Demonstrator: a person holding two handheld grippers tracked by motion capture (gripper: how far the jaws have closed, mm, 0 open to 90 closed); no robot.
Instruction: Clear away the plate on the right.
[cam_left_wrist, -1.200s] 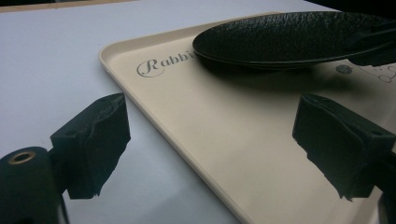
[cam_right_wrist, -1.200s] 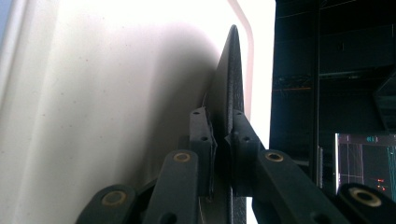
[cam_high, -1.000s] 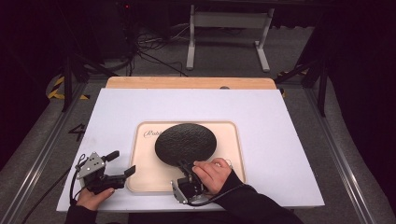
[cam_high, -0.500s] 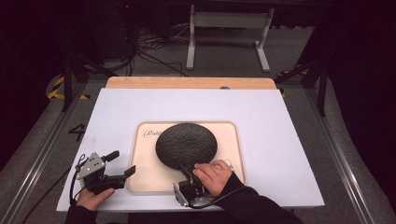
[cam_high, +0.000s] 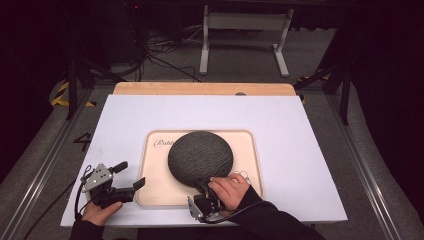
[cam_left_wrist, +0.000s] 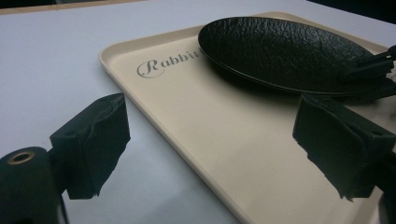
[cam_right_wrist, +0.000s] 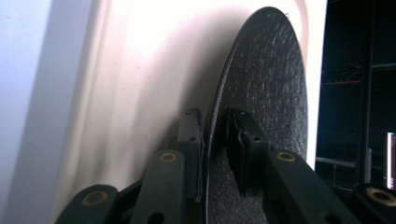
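A round black textured plate (cam_high: 200, 156) lies on a cream tray (cam_high: 155, 187) printed with script lettering, at the middle of the white table. My right gripper (cam_high: 202, 192) is shut on the plate's near rim, with one jaw under the plate (cam_right_wrist: 266, 84) and one on top. In the right gripper view the gripper (cam_right_wrist: 215, 135) clamps the rim against the pale tray (cam_right_wrist: 140, 93). My left gripper (cam_high: 131, 175) stands open at the tray's near left corner, with nothing between its pads (cam_left_wrist: 93, 140). From there the plate (cam_left_wrist: 280, 51) casts a shadow on the tray (cam_left_wrist: 210, 121).
The white tabletop (cam_high: 300, 130) extends around the tray on all sides. A wooden strip (cam_high: 200, 88) runs along its far edge. Beyond the table stand a metal frame (cam_high: 245, 30) and cables on the floor.
The right hand and the plate have shifted slightly toward the near edge of the tray. The left gripper has stayed where it was.
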